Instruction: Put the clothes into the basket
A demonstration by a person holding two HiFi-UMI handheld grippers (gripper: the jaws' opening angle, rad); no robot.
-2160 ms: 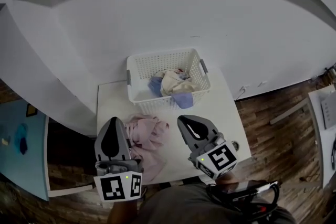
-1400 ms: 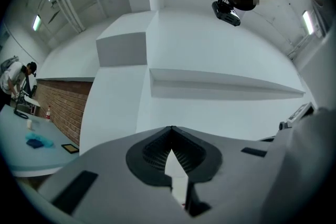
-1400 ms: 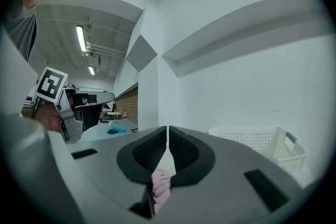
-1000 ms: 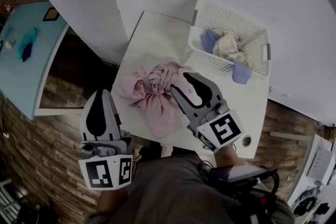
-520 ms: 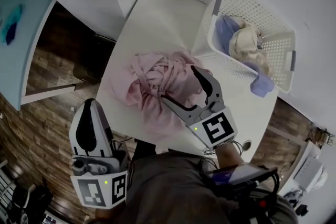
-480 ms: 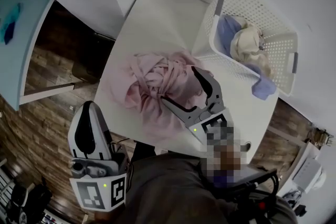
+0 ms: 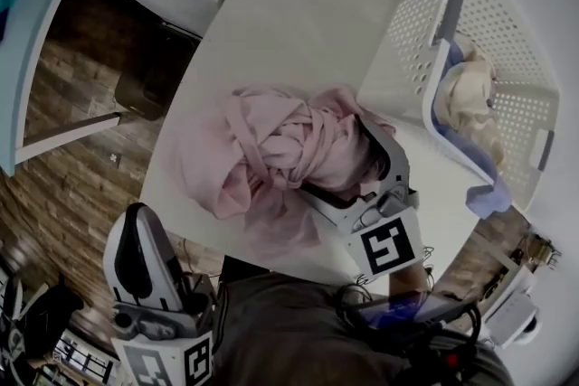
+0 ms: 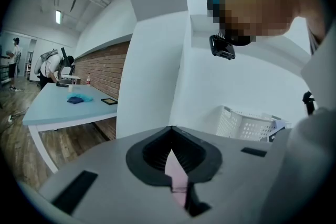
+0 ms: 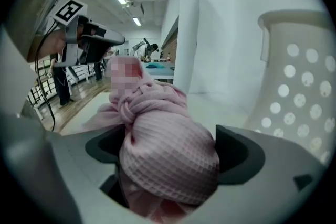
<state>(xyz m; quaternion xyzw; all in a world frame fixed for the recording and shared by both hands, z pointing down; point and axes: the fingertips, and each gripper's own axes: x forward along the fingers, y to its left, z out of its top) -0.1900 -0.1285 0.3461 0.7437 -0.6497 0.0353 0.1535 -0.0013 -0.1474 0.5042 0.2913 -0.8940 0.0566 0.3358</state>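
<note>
Since I last looked, right tongs [image 9: 167,150]: lower now, down on the pink garment [image 7: 271,149]; the jaws have just been opening and stand spread wide, with the knotted bundle between them, not pinched.
Left tongs [image 7: 136,217]: sunk to the lower left, past the desk [image 7: 298,23] edge; jaws pressed together, holding nothing.
Garment look: pale pink waffle weave, crumpled and twisted into a knot; it lies on the desk near my edge, beside the basket [image 7: 412,41] but outside it.
Basket: white and perforated, at the desk's far right; cream cloth [image 7: 466,99] inside, blue cloth [image 7: 488,194] draped over the rim.
</note>
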